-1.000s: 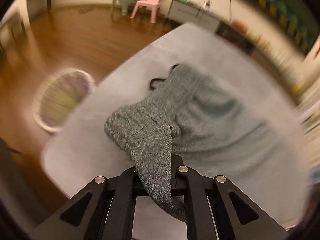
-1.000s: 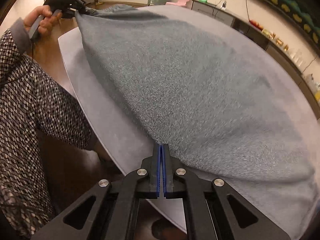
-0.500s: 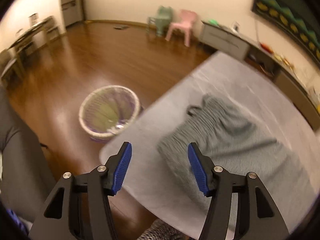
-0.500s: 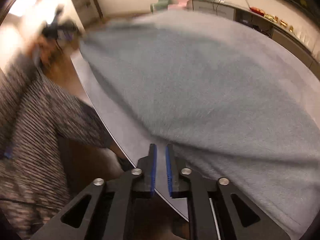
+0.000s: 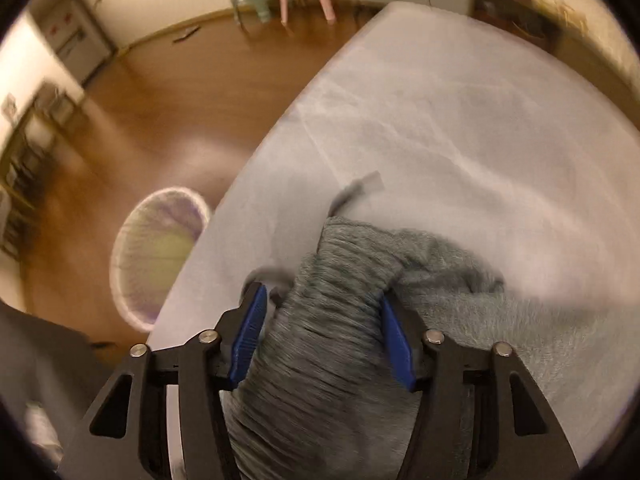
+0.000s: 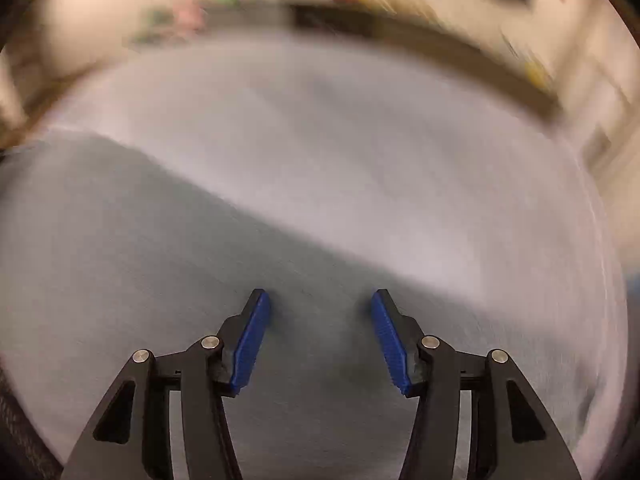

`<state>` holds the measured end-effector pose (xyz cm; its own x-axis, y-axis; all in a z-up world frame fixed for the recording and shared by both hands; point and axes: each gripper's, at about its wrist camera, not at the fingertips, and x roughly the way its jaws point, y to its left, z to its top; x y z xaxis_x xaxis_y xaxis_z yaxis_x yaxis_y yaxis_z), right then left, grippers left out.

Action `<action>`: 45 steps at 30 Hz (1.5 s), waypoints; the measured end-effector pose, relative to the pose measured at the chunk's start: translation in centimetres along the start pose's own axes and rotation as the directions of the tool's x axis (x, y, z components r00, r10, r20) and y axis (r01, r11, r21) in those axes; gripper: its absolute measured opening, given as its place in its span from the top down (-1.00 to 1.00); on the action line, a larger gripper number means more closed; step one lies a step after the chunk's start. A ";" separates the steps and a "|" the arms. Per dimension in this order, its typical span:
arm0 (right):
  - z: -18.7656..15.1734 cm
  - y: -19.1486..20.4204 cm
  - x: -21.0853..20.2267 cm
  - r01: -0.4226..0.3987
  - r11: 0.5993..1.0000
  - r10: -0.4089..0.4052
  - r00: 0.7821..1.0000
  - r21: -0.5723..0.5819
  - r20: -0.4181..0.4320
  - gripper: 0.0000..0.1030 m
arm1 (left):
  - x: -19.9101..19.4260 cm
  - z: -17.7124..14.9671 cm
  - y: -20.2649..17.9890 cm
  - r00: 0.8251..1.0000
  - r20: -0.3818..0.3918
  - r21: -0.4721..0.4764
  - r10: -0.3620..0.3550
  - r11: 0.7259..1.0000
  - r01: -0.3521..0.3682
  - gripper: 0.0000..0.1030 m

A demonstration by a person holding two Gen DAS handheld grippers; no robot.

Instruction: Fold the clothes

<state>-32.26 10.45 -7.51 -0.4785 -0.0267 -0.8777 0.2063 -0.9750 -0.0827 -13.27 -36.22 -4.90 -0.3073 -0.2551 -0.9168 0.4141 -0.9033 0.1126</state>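
Pale grey cloth covers the table (image 5: 460, 120) on which a heather-grey knit garment (image 5: 332, 320) lies bunched at 6 o'clock in the left wrist view. Left gripper (image 5: 320, 334): jaws spread wide, a ribbed fold between the blue pads, not clamped. Right gripper (image 6: 320, 336): jaws wide apart, empty, over flat knit, in a blurred view. At 9 o'clock, a round basket (image 5: 156, 260) on the wooden floor (image 5: 180, 92) holds something yellow-green, possibly clothing.

Left tool (image 5: 320, 322) jaws spread wide (blue pads showing), right tool (image 6: 320, 320) likewise parted
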 end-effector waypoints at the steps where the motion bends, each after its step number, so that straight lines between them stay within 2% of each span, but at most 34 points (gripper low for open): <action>1: -0.3 -1.5 0.2 0.012 0.999 -0.012 1.000 0.035 0.003 -0.07 | 0.3 0.6 0.9 1.000 -0.008 -0.027 -0.013 1.000 0.013 -0.24; 2: -0.6 -2.6 0.5 0.006 0.998 -0.007 1.000 0.063 0.008 -0.08 | 0.6 1.0 1.5 1.000 -0.012 -0.043 -0.020 0.999 0.020 -0.24; 4: -1.4 -4.6 1.1 -0.020 0.994 0.018 1.000 0.111 0.018 -0.09 | 0.2 0.5 0.5 1.000 -0.005 0.000 -0.015 1.000 0.015 -0.24; 9: -1.6 -5.5 1.6 0.003 0.991 -0.009 0.999 0.137 0.038 -0.08 | -0.9 -0.7 -1.8 1.000 0.013 0.105 -0.003 0.994 0.001 -0.18; 13: -2.9 -7.2 -1.5 -0.013 0.981 -0.014 0.991 0.193 0.136 -0.13 | -1.8 -1.7 -3.7 1.000 0.029 0.188 0.005 0.982 -0.011 -0.19; 15: -4.0 -7.3 -1.6 -0.013 0.977 -0.011 0.994 0.214 0.109 -0.13 | -2.2 -2.2 -4.7 0.999 0.037 0.229 0.009 0.973 -0.017 -0.19; 17: -5.3 -7.3 0.0 0.010 0.978 -0.014 1.000 0.208 0.014 -0.13 | -2.6 -2.6 -5.6 0.999 0.044 0.268 0.013 0.963 -0.024 -0.19; 19: -6.1 -6.6 2.5 0.063 0.987 -0.049 0.994 0.151 -0.094 -0.13 | -1.0 -2.0 -5.8 0.999 0.032 0.246 0.031 0.968 -0.038 -0.25; 20: -6.1 -7.0 3.2 0.065 0.987 -0.050 0.993 0.149 -0.105 -0.19 | -0.8 -1.3 -5.8 0.999 0.029 0.222 0.025 0.974 -0.031 -0.25; 22: -5.4 -8.7 4.4 0.059 0.982 -0.043 0.995 0.179 -0.091 -0.20 | -0.4 0.2 -5.8 1.000 0.025 0.175 0.015 0.984 -0.019 -0.25; 25: -3.8 -12.0 6.7 0.066 0.969 -0.052 0.996 0.239 -0.068 -0.19 | -0.1 2.2 -7.6 0.997 0.050 0.152 0.050 0.987 -0.057 -0.24; 30: -2.0 -13.6 9.5 0.144 0.951 -0.151 0.989 0.274 0.003 -0.19 | -0.8 2.9 -11.4 0.991 0.074 0.189 0.116 0.974 -0.128 -0.12; 32: -2.5 -12.4 9.1 0.207 0.939 -0.212 0.977 0.274 -0.012 -0.14 | -2.8 2.7 -11.3 0.988 0.110 0.186 0.107 0.974 -0.126 -0.11; 33: -2.9 -11.3 8.3 0.202 0.943 -0.212 0.977 0.262 0.010 -0.13 | -4.4 2.2 -11.1 0.987 0.139 0.184 0.083 0.977 -0.108 -0.11; 35: -0.9 -7.5 6.1 0.109 0.978 -0.129 0.986 0.180 0.104 -0.13 | -7.7 1.3 -10.6 0.980 0.194 0.185 0.033 0.980 -0.070 -0.11; 37: -1.7 -1.5 3.6 -0.025 1.000 0.023 0.981 0.008 0.191 -0.13 | -10.0 -1.4 -10.9 0.981 0.184 0.231 -0.055 0.973 0.011 -0.11; 39: -2.4 4.3 2.4 -0.118 0.978 0.150 0.971 -0.171 0.187 -0.13 | -10.7 -3.9 -11.8 0.983 0.152 0.284 -0.100 0.957 0.054 -0.11; 40: -2.9 6.7 2.8 -0.124 0.960 0.171 0.970 -0.252 0.171 -0.13 | -10.9 -5.2 -12.5 0.984 0.142 0.309 -0.112 0.949 0.063 -0.11; 42: -3.7 11.0 4.0 -0.111 0.911 0.181 0.973 -0.398 0.141 -0.13 | -11.3 -7.8 -13.9 0.984 0.119 0.358 -0.134 0.930 0.083 -0.11; 43: -3.8 12.2 4.7 -0.099 0.896 0.172 0.976 -0.434 0.132 -0.10 | -11.6 -9.1 -14.5 0.984 0.108 0.382 -0.145 0.919 0.093 -0.11; 45: -3.4 12.5 5.5 -0.092 0.898 0.157 0.980 -0.429 0.119 -0.10 | -12.0 -11.8 -15.9 0.983 0.084 0.429 -0.165 0.896 0.114 -0.11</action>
<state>-29.40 -1.09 -14.99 -0.5379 -0.2059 -0.8175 0.5960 -0.7787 -0.1961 -6.08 -14.77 -0.23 -0.4420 -0.1304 -0.8875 -0.0312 -0.9865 0.1605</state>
